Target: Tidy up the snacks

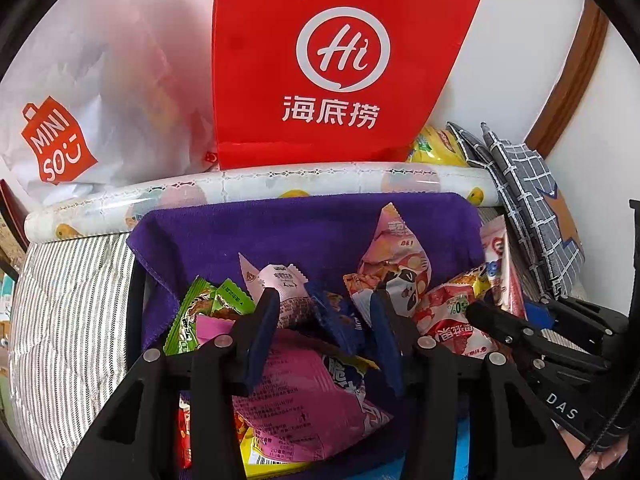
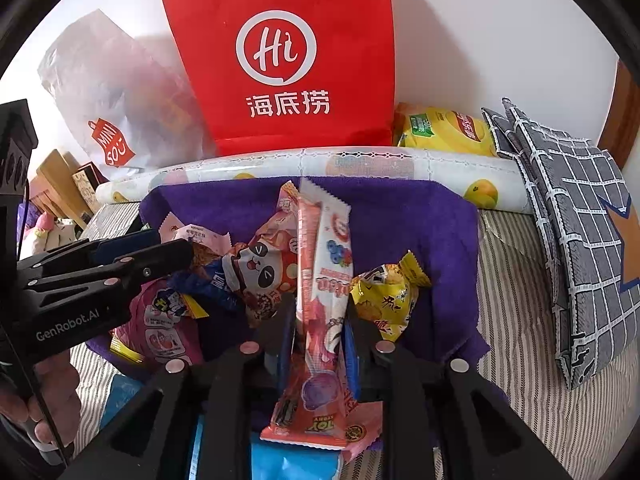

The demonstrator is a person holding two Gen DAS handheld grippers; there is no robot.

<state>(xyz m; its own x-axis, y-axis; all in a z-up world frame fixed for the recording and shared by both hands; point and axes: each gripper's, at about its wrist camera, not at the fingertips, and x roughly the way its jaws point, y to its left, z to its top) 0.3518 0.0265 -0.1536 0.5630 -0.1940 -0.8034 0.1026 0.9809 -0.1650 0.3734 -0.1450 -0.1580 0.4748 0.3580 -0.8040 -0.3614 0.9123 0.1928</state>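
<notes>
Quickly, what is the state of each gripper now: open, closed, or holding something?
Left gripper: open above the snack pile, holding nothing.
Right gripper: a long pink snack packet stands between its fingers; a firm grip cannot be told.

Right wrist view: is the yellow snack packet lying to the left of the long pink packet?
No, the yellow snack packet lies to the right of the long pink packet, on the purple towel.

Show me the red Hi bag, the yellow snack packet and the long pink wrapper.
red Hi bag (image 2: 280, 60): right wrist view, white logo.
yellow snack packet (image 2: 386, 300): right wrist view, its middle.
long pink wrapper (image 2: 326, 280): right wrist view, printed front.
</notes>
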